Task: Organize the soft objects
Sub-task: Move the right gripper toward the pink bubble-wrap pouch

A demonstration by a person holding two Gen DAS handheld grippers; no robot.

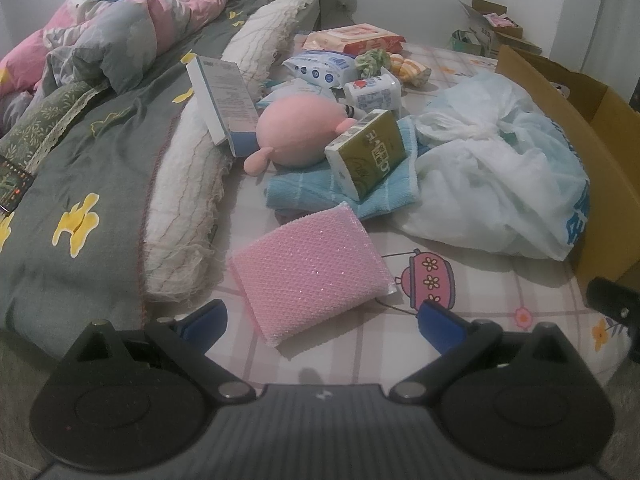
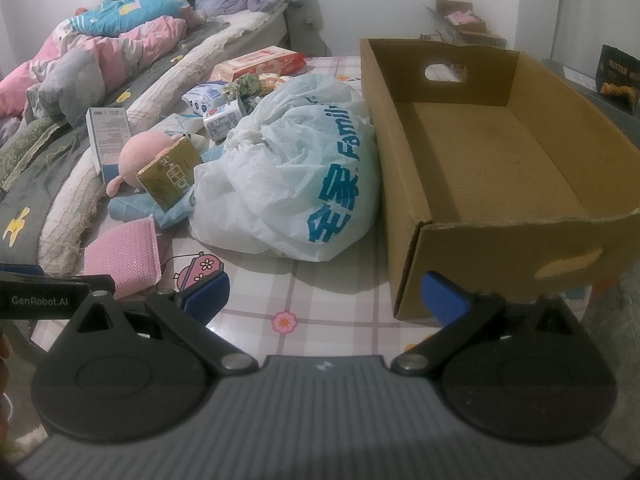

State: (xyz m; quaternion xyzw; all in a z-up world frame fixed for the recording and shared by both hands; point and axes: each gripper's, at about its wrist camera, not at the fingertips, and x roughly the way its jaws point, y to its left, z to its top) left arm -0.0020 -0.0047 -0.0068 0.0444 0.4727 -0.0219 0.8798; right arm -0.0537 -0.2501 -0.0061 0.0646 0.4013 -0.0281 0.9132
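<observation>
A pink sponge (image 1: 310, 270) lies on the checked sheet just ahead of my open, empty left gripper (image 1: 320, 324); it also shows in the right wrist view (image 2: 122, 256). Beyond it a pink plush toy (image 1: 296, 134), a green tissue pack (image 1: 368, 152) and a blue towel (image 1: 320, 188) lie in a pile. A white plastic bag (image 2: 296, 176) lies beside an empty cardboard box (image 2: 500, 140). My right gripper (image 2: 326, 300) is open and empty, in front of the bag and the box's near corner.
A rumpled grey quilt (image 1: 92, 160) and a white blanket (image 1: 188, 208) fill the left of the bed. A white carton (image 1: 226, 100), tissue packs (image 1: 320, 66) and a wipes pack (image 1: 352, 36) lie further back. Small boxes (image 2: 460, 22) stand by the wall.
</observation>
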